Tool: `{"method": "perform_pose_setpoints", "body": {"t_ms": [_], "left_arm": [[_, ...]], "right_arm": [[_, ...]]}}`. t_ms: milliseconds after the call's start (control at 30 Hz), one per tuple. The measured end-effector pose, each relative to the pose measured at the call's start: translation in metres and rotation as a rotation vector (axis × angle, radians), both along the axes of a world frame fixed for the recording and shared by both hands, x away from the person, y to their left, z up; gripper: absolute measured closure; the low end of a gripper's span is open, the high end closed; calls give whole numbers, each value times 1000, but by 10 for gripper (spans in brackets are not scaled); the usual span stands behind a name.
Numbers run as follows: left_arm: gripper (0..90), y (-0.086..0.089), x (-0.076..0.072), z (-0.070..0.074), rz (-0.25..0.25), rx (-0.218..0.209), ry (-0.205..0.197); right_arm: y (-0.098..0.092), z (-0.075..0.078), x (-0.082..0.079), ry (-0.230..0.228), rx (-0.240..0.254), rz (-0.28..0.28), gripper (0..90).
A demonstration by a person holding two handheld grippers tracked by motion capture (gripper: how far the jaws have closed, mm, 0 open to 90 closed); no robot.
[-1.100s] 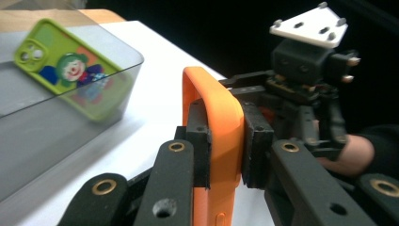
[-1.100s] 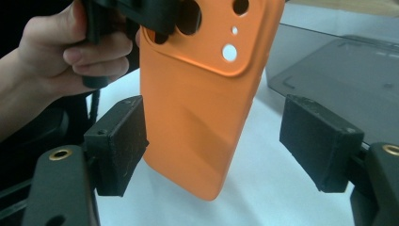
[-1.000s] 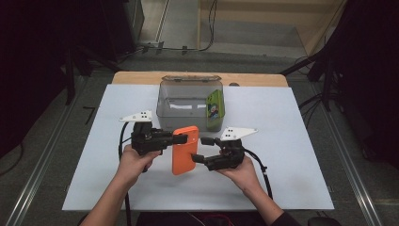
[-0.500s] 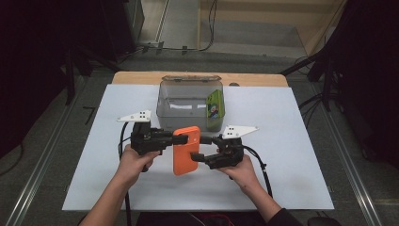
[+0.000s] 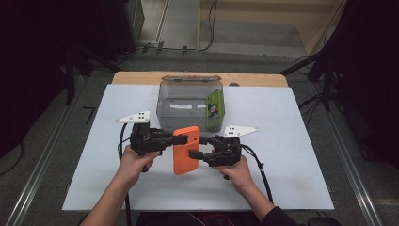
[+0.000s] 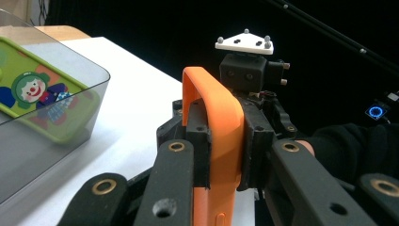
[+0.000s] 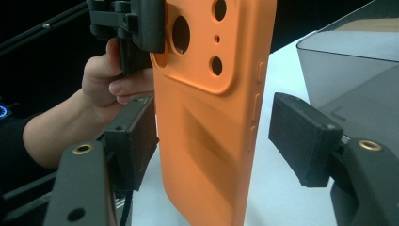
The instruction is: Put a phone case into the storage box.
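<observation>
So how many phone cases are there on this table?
2. An orange case is held up between the left gripper and the right gripper; a green clown case leans inside the clear bin.

Lab, black curtains [image 5: 42, 56], floor rails [image 5: 28, 188], cables [image 5: 207, 28]

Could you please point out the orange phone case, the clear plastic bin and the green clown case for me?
orange phone case [image 7: 207, 141]: right gripper view, on its flat back below the camera cutouts.
clear plastic bin [image 5: 181, 101]: high view, on its front wall.
green clown case [image 6: 35, 96]: left gripper view, on the printed clown face.
</observation>
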State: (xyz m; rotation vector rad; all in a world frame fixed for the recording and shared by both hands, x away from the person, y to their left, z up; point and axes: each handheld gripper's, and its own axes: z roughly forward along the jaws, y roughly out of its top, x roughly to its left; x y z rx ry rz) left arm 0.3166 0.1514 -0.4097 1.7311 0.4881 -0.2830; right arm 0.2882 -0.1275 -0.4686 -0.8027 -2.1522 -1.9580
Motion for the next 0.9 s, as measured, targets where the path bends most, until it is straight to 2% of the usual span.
{"method": "perform_pose_setpoints", "body": {"t_ms": [267, 367, 500, 767, 900], "left_arm": [[779, -2, -1, -2, -8, 0, -1], [778, -2, -1, -2, -7, 2, -3], [775, -1, 0, -3, -3, 7, -3], [762, 2, 1, -6, 3, 13, 6], [711, 3, 2, -7, 2, 19, 11]], "right_arm": [[-3, 0, 2, 8, 24, 13, 423], [-3, 0, 3, 11, 32, 26, 511], [-5, 1, 3, 13, 24, 32, 622], [-6, 6, -1, -9, -10, 74, 732], [-5, 10, -3, -31, -26, 93, 784]]}}
